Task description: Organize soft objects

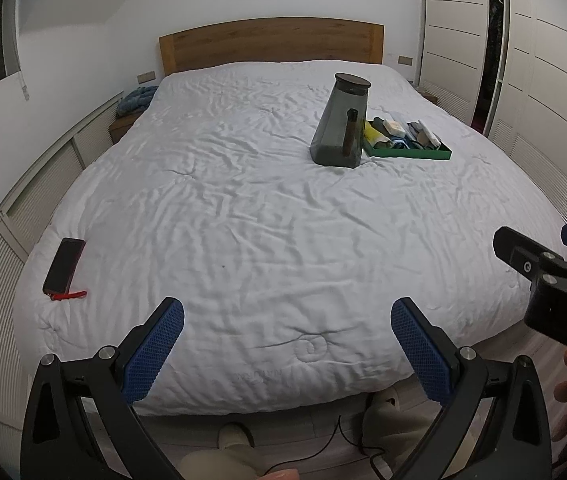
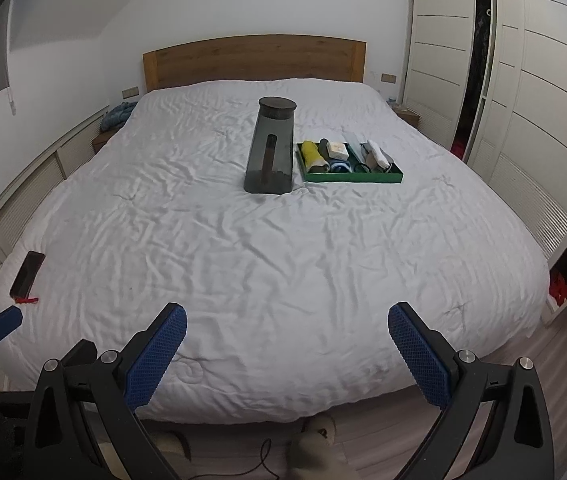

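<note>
A green tray (image 1: 407, 153) (image 2: 353, 178) lies on the far right part of the white bed (image 1: 243, 220) (image 2: 263, 240), filled with several rolled soft items, one of them yellow (image 2: 311, 154). Just left of it stands a tall smoky-grey container (image 1: 341, 120) (image 2: 271, 146) with a dark lid. My left gripper (image 1: 287, 312) hangs open over the bed's foot edge, far from the tray. My right gripper (image 2: 287, 314) is open too, nothing between its blue pads. The right gripper's body shows at the right edge of the left wrist view.
A dark phone (image 1: 63, 266) (image 2: 26, 269) with a red strap lies at the bed's near left edge. A wooden headboard (image 1: 271, 44) backs the bed. White wardrobe doors (image 2: 523, 100) line the right side. Slippered feet and a cable (image 1: 347, 440) are on the floor below.
</note>
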{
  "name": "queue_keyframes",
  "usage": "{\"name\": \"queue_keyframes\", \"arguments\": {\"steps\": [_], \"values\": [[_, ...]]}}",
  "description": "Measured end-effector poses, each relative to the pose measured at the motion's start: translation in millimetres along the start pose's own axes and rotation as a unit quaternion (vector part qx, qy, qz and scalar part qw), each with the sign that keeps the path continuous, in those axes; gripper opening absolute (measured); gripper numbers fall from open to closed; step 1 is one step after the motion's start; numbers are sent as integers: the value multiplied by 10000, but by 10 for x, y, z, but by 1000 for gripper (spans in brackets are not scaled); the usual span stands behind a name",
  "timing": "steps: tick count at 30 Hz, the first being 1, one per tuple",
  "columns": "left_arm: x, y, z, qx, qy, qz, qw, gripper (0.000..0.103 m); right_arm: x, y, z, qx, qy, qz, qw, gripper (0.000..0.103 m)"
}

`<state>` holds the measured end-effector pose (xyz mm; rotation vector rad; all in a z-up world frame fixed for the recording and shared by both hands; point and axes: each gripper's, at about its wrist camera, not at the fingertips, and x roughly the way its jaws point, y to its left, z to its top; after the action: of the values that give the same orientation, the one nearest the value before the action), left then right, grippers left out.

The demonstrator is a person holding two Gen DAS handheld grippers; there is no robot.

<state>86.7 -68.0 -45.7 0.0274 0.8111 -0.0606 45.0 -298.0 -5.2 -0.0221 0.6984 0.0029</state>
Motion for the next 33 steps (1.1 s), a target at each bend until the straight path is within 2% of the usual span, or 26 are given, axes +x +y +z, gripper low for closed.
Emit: {"name": "queue_keyframes", "arguments": {"steps": [33], "values": [[-117, -3, 39, 66, -252, -27, 9997, 102, -40, 3, -29, -22, -44, -23, 10000, 103]]}}
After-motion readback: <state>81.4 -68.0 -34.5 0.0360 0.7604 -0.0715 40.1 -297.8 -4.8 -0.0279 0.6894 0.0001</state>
